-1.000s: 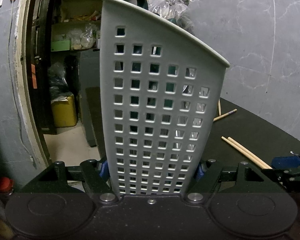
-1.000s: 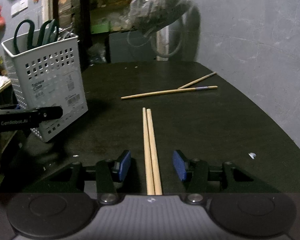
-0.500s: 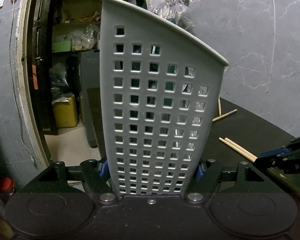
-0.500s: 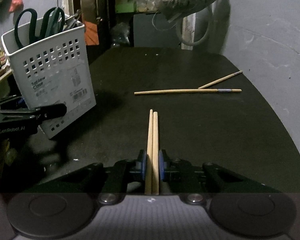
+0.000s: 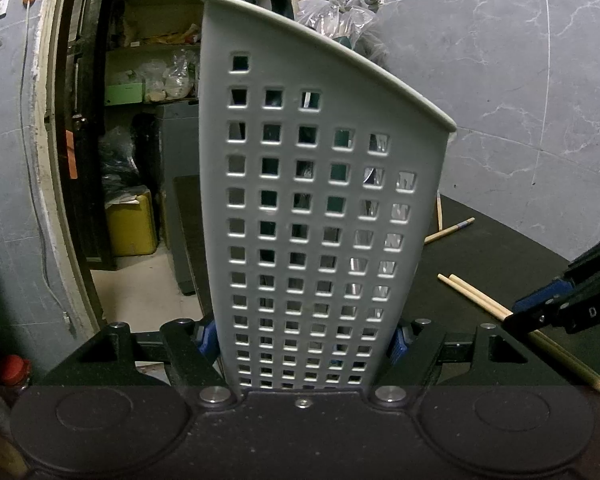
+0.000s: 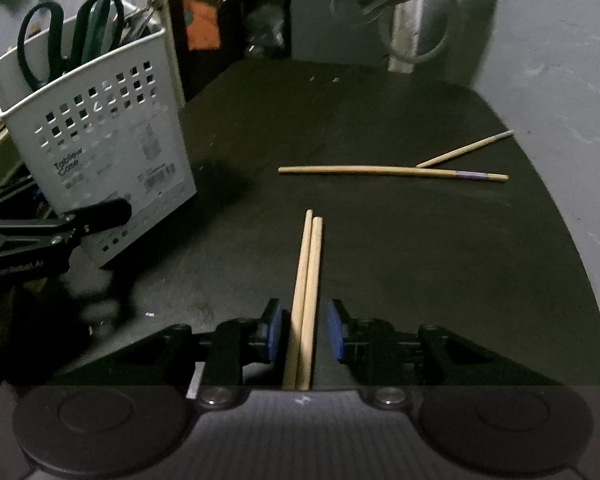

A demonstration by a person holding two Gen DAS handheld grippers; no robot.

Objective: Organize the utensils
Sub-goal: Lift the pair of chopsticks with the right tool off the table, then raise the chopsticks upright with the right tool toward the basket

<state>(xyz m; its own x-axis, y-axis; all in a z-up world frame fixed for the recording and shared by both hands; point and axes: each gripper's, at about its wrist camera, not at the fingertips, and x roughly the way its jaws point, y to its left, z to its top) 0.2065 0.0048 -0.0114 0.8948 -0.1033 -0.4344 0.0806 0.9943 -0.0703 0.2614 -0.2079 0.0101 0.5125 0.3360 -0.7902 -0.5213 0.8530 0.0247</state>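
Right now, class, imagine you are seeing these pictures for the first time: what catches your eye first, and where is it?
A white perforated basket fills the left view, clamped at its base by the left gripper. In the right view, a pair of chopsticks runs between the right gripper pads on the dark table, and green-handled scissors stick out of the basket.

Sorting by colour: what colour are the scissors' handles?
Dark green scissors handles, clearest in the right wrist view.
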